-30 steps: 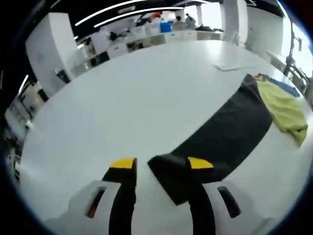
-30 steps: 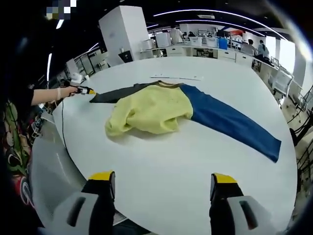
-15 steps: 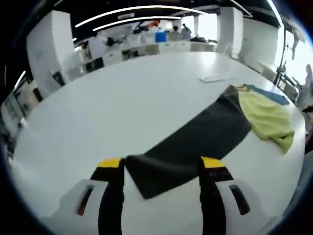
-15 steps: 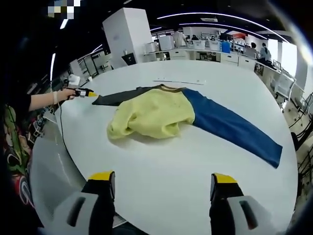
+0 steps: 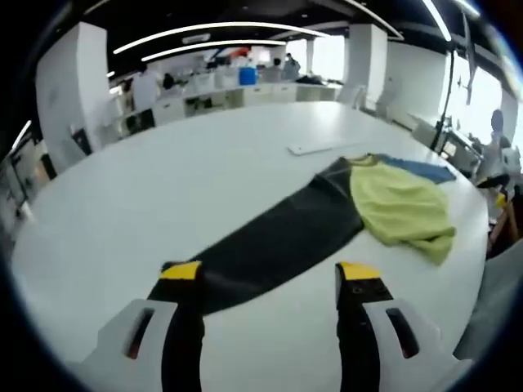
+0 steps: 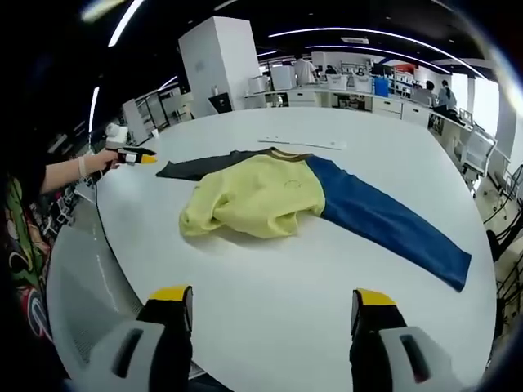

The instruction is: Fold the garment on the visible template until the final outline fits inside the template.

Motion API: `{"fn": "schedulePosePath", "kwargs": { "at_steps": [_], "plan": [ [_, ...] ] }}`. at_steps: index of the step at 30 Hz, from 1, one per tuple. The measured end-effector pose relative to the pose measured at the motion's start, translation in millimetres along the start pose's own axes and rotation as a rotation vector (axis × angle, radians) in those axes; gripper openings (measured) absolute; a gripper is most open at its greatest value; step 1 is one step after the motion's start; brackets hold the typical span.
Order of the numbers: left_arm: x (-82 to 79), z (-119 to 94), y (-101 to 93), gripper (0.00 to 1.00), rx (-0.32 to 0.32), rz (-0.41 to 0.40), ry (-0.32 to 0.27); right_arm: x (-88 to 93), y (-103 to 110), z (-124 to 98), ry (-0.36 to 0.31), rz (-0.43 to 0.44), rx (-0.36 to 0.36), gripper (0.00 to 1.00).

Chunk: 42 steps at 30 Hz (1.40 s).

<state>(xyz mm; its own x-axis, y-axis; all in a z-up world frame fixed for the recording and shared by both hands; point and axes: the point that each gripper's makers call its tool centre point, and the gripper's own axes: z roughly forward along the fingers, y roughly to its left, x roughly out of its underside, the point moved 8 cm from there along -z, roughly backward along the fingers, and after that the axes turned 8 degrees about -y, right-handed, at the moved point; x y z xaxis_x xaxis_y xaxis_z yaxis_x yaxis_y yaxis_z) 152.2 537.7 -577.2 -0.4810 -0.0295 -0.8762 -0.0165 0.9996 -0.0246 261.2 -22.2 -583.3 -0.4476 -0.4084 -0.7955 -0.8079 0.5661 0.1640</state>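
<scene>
1. The garment (image 6: 270, 196) is a long-sleeved top in three colours; its body is pale yellow and bunched into loose folds, one sleeve is dark grey (image 5: 278, 241) and the other sleeve is blue (image 6: 384, 220), and there is a brownish collar at the top edge.
2. It lies on a large white table (image 6: 278, 286), with both sleeves stretched out flat to opposite sides; the yellow body is crumpled toward the near edge in the right gripper view.
3. A thin flat white strip (image 6: 302, 143) lies on the table just beyond the collar; I cannot tell what it is.
4. The left gripper (image 5: 270, 273) has its jaws spread apart and holds nothing; in the left gripper view the end of the dark grey sleeve lies between the yellow-tipped jaws, close to the left one, but whether it touches the jaw I cannot tell.
5. In the right gripper view the left gripper (image 6: 131, 155) shows in the person's hand, just beside the dark sleeve end.
6. The right gripper (image 6: 274, 298) is also spread wide and holds nothing; it hangs over bare table, well apart from the garment, which lies ahead of it.
</scene>
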Motion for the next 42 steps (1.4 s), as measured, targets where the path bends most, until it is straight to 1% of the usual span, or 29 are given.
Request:
{"fn": "schedulePosePath", "kwargs": {
  "at_steps": [1, 4, 8, 10, 15, 18, 21, 23, 25, 27, 28, 29, 30, 33, 34, 36, 39, 41, 42],
  "plan": [
    [0.3, -2, -4.1, 0.61, 0.004, -0.007, 0.001, -0.3, 0, 0, -0.002, -0.003, -0.004, 0.79],
    [2.7, -8, -20.5, 0.6, 0.012, 0.008, 0.001, -3.1, 2, 1, -0.02, -0.013, -0.013, 0.79],
    [7.6, -10, -31.3, 0.58, 0.026, -0.015, -0.009, -4.5, 4, 1, -0.021, -0.04, -0.033, 0.79],
    [11.3, -11, -42.1, 0.59, 0.039, -0.02, -0.005, -4.9, 5, 0, -0.021, -0.045, -0.041, 0.79],
    [20.0, -14, -65.8, 0.58, 0.064, -0.043, -0.019, -7.1, 6, -1, -0.034, -0.066, -0.057, 0.79],
    [21.3, -20, -77.5, 0.57, 0.064, -0.041, -0.027, -9.5, 8, 0, -0.038, -0.086, -0.075, 0.78],
    [21.0, -25, -88.3, 0.56, 0.064, -0.075, -0.05, -13.1, 9, 3, -0.042, -0.106, -0.095, 0.78],
    [21.8, -27, -94.6, 0.56, 0.068, -0.072, -0.054, -16.2, 9, 5, -0.046, -0.115, -0.099, 0.77],
    [23.0, -30, -101.6, 0.56, 0.073, -0.078, -0.06, -21.1, 13, 8, -0.062, -0.152, -0.104, 0.74],
    [24.4, -33, -106.2, 0.56, 0.072, -0.094, -0.071, -26.2, 22, 14, -0.059, -0.216, -0.119, 0.73],
    [25.2, -34, -108.1, 0.56, 0.075, -0.099, -0.071, -29.5, 29, 20, -0.058, -0.26, -0.139, 0.73],
    [25.6, -35, -109.9, 0.56, 0.076, -0.103, -0.07, -30.6, 32, 22, -0.059, -0.273, -0.145, 0.73],
    [26.0, -36, -112.2, 0.56, 0.078, -0.105, -0.076, -35.1, 35, 30, -0.057, -0.291, -0.166, 0.73],
    [26.5, -39, -116.9, 0.56, 0.091, -0.099, -0.075, -40.5, 46, 41, -0.059, -0.304, -0.199, 0.73],
    [26.5, -40, -118.5, 0.56, 0.098, -0.1, -0.073, -42.7, 49, 45, -0.056, -0.315, -0.217, 0.73],
    [26.0, -42, -123.6, 0.55, 0.12, -0.099, -0.078, -45.9, 54, 51, -0.052, -0.328, -0.226, 0.73],
    [26.8, -41, -137.8, 0.54, 0.166, -0.085, -0.064, -48.1, 57, 57, -0.052, -0.33, -0.238, 0.73],
    [26.5, -37, -149.4, 0.53, 0.193, -0.115, -0.071, -49.2, 57, 60, -0.051, -0.326, -0.242, 0.73],
    [27.6, -34, -156.8, 0.51, 0.221, -0.123, -0.064, -49.3, 57, 60, -0.053, -0.324, -0.242, 0.73]
  ]
}}
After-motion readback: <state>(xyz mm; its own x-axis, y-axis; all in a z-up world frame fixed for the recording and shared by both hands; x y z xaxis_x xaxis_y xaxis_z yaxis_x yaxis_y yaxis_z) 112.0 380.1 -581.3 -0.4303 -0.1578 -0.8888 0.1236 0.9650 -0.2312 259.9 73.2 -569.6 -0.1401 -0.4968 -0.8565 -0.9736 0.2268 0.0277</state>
